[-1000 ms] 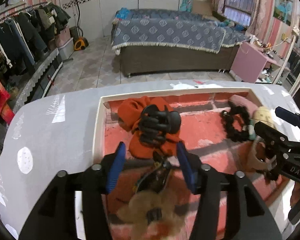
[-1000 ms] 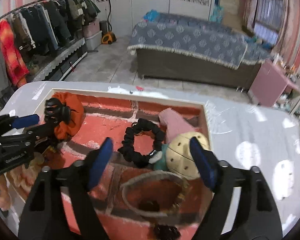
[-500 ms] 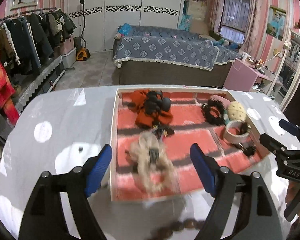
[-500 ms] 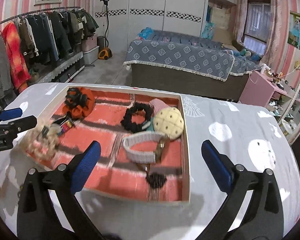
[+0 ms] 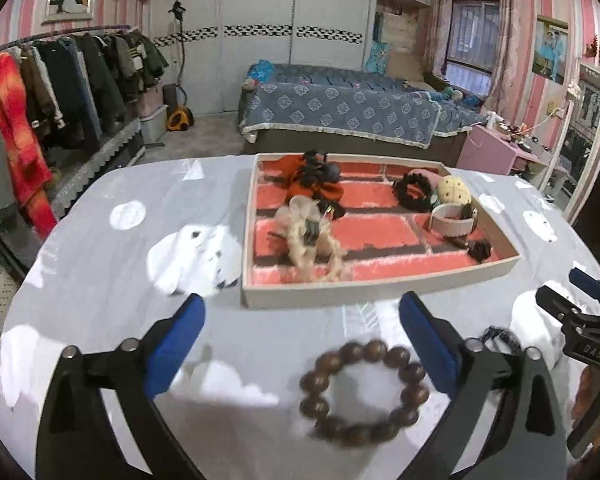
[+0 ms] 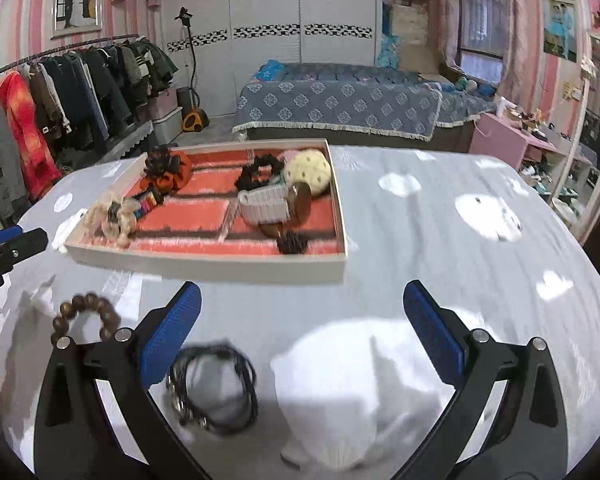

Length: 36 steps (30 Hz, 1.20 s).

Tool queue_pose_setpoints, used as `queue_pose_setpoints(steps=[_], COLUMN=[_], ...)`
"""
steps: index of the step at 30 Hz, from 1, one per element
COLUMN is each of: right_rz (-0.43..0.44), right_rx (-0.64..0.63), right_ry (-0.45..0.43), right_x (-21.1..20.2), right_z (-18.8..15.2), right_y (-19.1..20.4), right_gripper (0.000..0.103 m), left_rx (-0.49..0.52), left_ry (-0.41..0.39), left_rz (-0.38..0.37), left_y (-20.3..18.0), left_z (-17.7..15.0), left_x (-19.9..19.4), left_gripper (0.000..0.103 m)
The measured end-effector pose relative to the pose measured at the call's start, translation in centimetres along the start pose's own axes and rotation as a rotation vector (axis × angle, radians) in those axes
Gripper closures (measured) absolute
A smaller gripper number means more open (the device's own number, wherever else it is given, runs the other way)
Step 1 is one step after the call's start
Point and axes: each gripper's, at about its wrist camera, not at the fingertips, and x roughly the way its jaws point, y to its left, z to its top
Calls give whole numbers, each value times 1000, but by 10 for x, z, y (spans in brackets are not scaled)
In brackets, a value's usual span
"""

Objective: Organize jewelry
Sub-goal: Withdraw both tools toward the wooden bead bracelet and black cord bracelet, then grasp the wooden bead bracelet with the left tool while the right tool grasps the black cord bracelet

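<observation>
counter: matt grey cloth cover, white printed patches | tray: smooth pale rim, fuzzy red brick-patterned lining | bead bracelet: brown, likely polished wood, blurred | cord bracelet: black, matt, small metal pieces | hand-held gripper fingers: textured blue pads, matt black plastic arms, metal screws

Pink-striped bedroom walls, blue-covered bed, clothes rack.

Both grippers hover on the near side of the tray, left gripper and right gripper spread wide, holding nothing.
</observation>
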Motion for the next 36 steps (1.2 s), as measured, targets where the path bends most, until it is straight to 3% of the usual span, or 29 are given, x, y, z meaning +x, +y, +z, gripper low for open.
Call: queue_pose_setpoints(steps=[13,21,29,33,35,36], right_rz=[-29,-24,-6,10,8,7], right_rx=[-38,-44,-63,-49,-48,-51], right_ry=[53,76,170,203,206,206], right_x=[3,8,25,31,31,31], right_z=[-30,-34,-36,-37,-38,-38], right_y=[11,12,17,17,19,20], right_gripper=[5,5,32,38,41,42], left_rx=[-30,48,39,90,95,97], left_ry=[53,88,181,179,186,200], left_rz=[52,52,-4,6,-4,-11], left_y=[16,0,-4,-15,-16,-16], left_z=[-43,-47,-52,-54,-54,-55], left_x=[17,26,42,42,44,46], left_gripper=[6,6,6,7,13,21])
